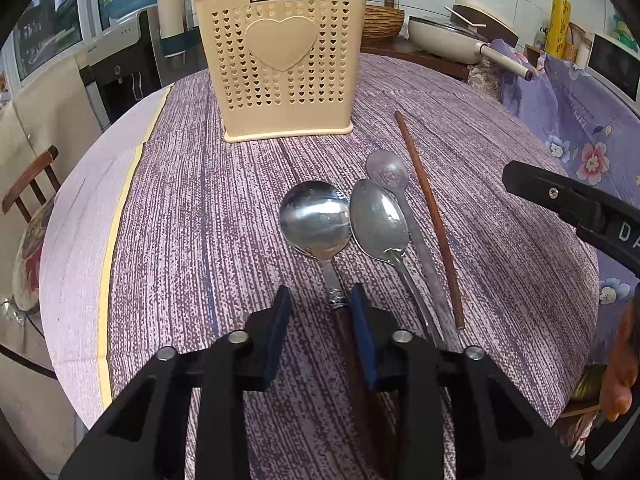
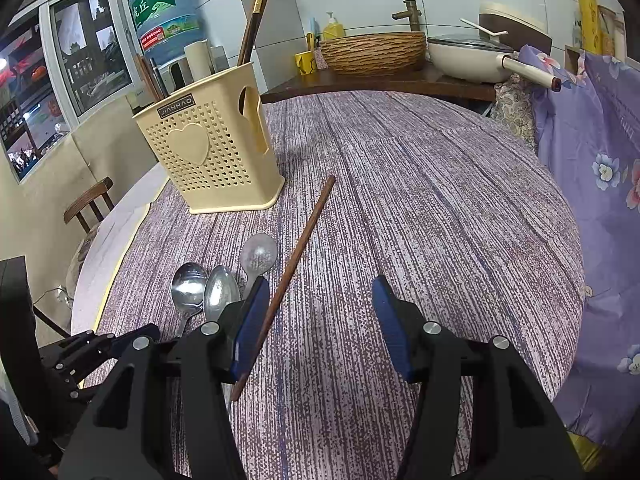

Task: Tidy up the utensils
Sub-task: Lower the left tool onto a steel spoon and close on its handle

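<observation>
Left hand-held gripper (image 1: pixel 322 300) spread beside wooden-handled spoon (image 1: pixel 316 220); right hand-held gripper (image 2: pixel 320 292) spread beside chopstick (image 2: pixel 298 260).

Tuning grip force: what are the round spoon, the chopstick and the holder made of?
Round spoon: polished metal bowl with mirror glare, probably steel; dark handle, maybe wood. Chopstick: matte reddish-brown, likely wood. Holder: cream moulded plastic, going by the punched heart holes and smooth sheen.

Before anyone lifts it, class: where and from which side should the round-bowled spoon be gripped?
Grip the round-bowled spoon by its dark wooden handle, coming from its near end. It lies flat pointing at the left gripper, whose open fingers already straddle it.
</observation>
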